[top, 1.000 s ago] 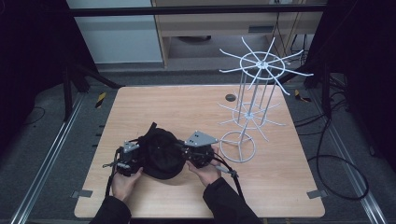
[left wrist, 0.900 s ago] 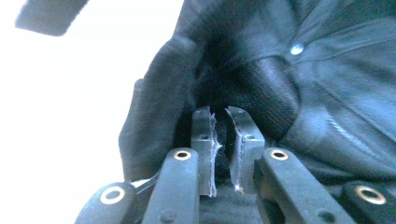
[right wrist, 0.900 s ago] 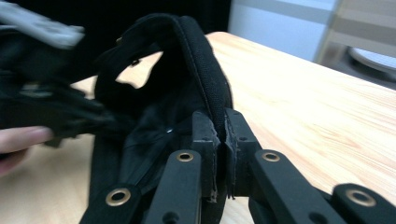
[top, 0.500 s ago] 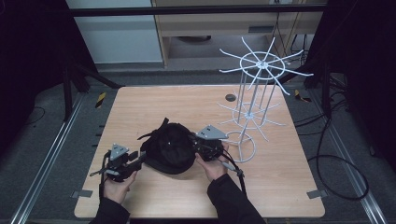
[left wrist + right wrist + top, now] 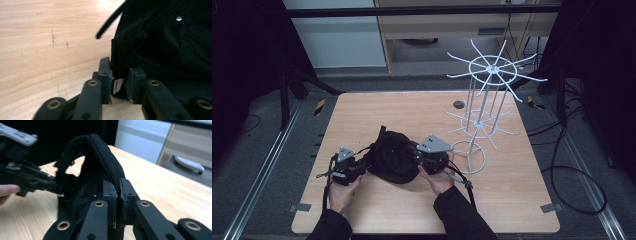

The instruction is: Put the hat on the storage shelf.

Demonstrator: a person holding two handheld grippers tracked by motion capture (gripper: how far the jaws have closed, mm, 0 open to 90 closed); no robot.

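A black cap hangs between my two grippers over the front middle of the wooden table. My left gripper is shut on the cap's left edge. In the left gripper view its jaws pinch a fold of the cap with a white label inside, and a strap end sticks out to the upper left. My right gripper is shut on the cap's right edge. The right gripper view shows the padded brim arching up from its jaws, with the left gripper beyond.
A tall white wire rack with spoke arms and a ring base stands at the right of the table, close to my right gripper. A small dark disc lies behind it. Cabinets stand beyond the far edge.
The cap and my right gripper have shifted a little right and away from me, toward the rack. My left gripper swung out to the left, then came back to the cap's edge.
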